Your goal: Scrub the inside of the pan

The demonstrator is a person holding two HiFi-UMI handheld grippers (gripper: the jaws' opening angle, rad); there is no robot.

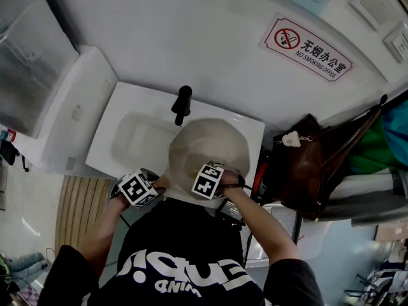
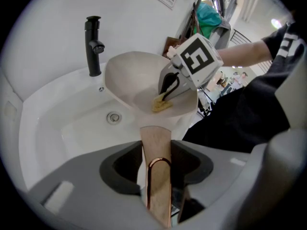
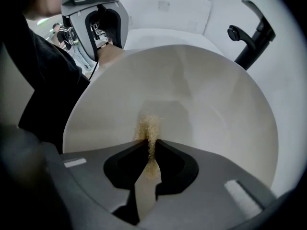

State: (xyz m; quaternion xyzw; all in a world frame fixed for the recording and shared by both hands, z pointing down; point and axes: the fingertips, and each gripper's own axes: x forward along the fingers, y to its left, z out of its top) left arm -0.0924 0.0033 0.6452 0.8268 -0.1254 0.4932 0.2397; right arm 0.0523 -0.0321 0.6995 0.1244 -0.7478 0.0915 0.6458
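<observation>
Head view: white sink (image 1: 105, 129), no-smoking sign (image 1: 308, 48) | left tongs (image 2: 157, 169) grip pan handle (image 2: 154, 140) | right tongs (image 3: 151, 153) clamp scrubber (image 3: 148, 127)

Head view looks steeply down; both tool views, close in, share the pan (image 3: 206, 99).

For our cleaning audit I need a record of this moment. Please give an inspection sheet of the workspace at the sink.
Surface: white sink, black faucet behind.
Job's things: beige pan tilted over sink; yellow scrubber against its inside.
Clutter: nothing seen.
Grippers: left gripper shut on pan handle; right gripper shut on scrubber.
Cables: nothing seen.
Surroundings: no-smoking sign, brown bag at right.
</observation>
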